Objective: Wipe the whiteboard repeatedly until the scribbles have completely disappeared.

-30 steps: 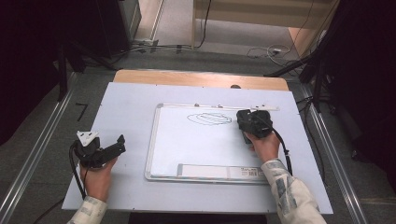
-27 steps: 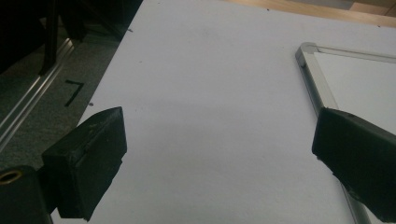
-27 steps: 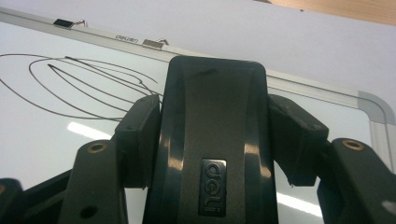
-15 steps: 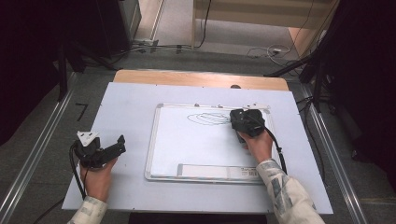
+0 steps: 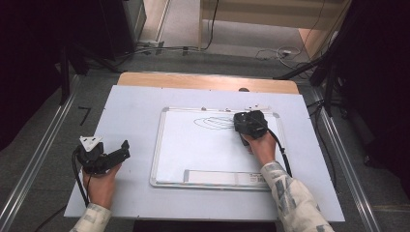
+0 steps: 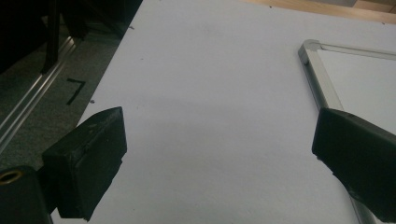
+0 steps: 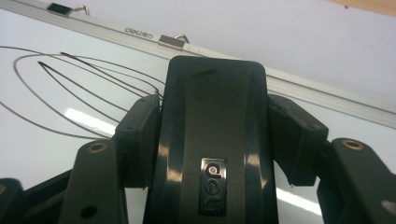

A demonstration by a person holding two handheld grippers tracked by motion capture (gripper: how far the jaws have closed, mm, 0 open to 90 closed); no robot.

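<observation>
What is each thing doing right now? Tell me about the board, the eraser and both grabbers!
Whiteboard: flat on the table, pen scribbles near its top.
Eraser: clamped, resting on the whiteboard beside the scribbles.
Right gripper: shut on the eraser.
Left gripper: open, holding nothing.

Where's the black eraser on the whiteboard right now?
In the high view, the eraser sits at the whiteboard's upper right, clamped in the right gripper, its left edge at the scribbled loops.

left gripper (image 5: pixel 126 146) lies low with jaws wide apart; right gripper (image 5: pixel 239 123) reaches forward, jaws clamped.
</observation>
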